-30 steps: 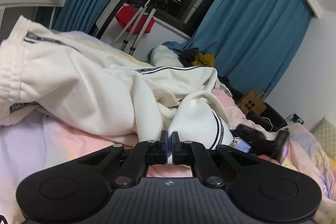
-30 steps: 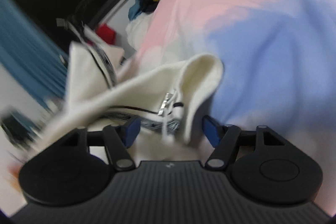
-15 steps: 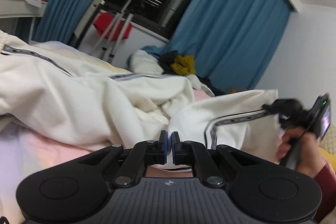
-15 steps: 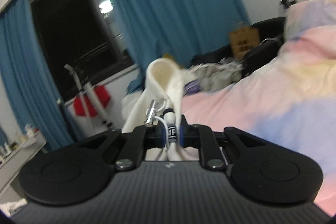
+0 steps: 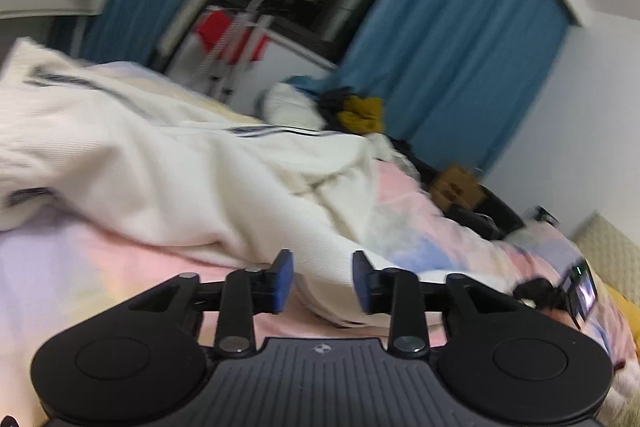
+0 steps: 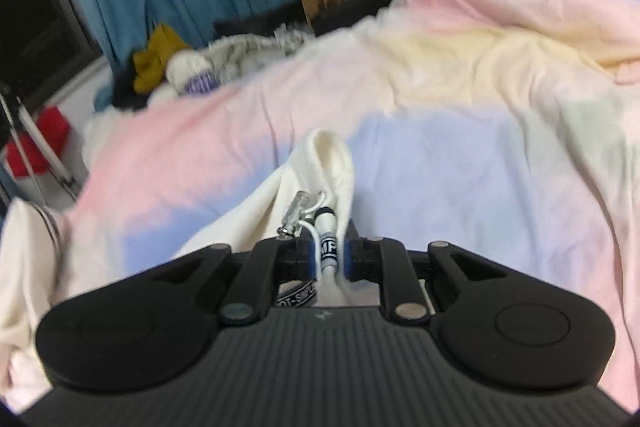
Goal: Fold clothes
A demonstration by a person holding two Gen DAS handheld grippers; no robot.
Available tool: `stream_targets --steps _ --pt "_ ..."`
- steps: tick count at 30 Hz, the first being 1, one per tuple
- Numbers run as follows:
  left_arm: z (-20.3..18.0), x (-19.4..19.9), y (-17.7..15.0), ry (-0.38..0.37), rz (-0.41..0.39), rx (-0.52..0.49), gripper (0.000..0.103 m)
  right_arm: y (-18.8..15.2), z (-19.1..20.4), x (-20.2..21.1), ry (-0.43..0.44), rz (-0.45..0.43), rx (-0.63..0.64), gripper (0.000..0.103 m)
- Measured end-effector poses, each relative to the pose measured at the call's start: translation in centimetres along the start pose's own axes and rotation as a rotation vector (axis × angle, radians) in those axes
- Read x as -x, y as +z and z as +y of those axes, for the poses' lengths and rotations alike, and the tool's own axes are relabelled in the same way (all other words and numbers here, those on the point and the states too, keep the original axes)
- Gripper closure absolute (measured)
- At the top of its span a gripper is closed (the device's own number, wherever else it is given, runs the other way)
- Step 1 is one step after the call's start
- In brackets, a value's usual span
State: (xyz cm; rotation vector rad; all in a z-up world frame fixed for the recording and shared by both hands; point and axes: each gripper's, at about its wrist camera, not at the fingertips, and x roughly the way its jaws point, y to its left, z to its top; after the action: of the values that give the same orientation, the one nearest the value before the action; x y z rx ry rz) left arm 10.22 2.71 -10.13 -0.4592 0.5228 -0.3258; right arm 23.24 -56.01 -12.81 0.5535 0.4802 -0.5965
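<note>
Cream ribbed garment with dark striped tape sprawled on my pastel pink-blue-yellow duvet. My right gripper clamped on its folded edge and drawstring tip. My left gripper opening — fabric between pads, not pressed.

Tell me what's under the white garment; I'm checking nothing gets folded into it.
Under the white garment only the pastel bedding shows, running out from its near edge. Whatever lies beneath its bunched middle is covered and cannot be seen.
</note>
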Motion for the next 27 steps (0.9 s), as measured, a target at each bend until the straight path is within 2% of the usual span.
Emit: stream_targets --steps 2,5,6,7,9,11,13,16,18,20,23,25,27 --pt "2.2 1.1 1.2 0.041 0.014 0.098 0.059 -0.2 0.2 0.2 -0.008 0.016 0.013 0.084" --pt "5.9 2.9 2.5 0.091 0.035 0.274 0.046 -0.3 0.0 2.8 0.009 0.003 -0.029 0.071" --pt "7.3 3.4 2.8 0.110 0.046 0.331 0.045 -0.4 -0.2 3.8 0.019 -0.002 -0.048 0.060" --pt "8.8 3.9 2.6 0.127 0.053 0.395 0.044 -0.5 -0.5 5.0 0.036 -0.012 -0.064 0.054" --pt "11.1 4.5 2.3 0.151 0.051 0.508 0.044 -0.6 -1.2 7.3 0.059 -0.033 -0.081 0.029" --pt "13.2 4.5 1.8 0.173 0.022 0.623 0.042 -0.8 -1.9 9.1 0.076 -0.043 -0.107 0.022" --pt "14.9 4.1 1.4 0.197 -0.004 0.719 0.042 -0.8 -2.3 10.6 0.070 -0.041 -0.137 0.022" --pt "16.4 3.9 1.3 0.277 -0.047 0.766 0.041 -1.5 -3.1 12.3 0.123 -0.025 -0.207 0.021" --pt "17.1 3.2 1.8 0.324 -0.069 0.762 0.041 -2.4 -3.7 12.0 0.190 0.074 -0.299 0.021" --pt "18.0 2.5 2.3 0.357 -0.080 0.774 0.042 -3.9 -4.0 10.8 0.233 0.213 -0.380 0.021" --pt "19.1 1.0 2.8 0.359 -0.098 0.794 0.043 -6.9 -4.5 8.1 0.263 0.431 -0.508 0.021" --pt "19.6 0.0 3.3 0.367 -0.113 0.792 0.045 -8.2 -4.7 6.7 0.258 0.503 -0.578 0.021" --pt "20.2 -1.1 3.8 0.372 -0.132 0.804 0.048 -8.7 -4.7 5.8 0.226 0.514 -0.599 0.022"
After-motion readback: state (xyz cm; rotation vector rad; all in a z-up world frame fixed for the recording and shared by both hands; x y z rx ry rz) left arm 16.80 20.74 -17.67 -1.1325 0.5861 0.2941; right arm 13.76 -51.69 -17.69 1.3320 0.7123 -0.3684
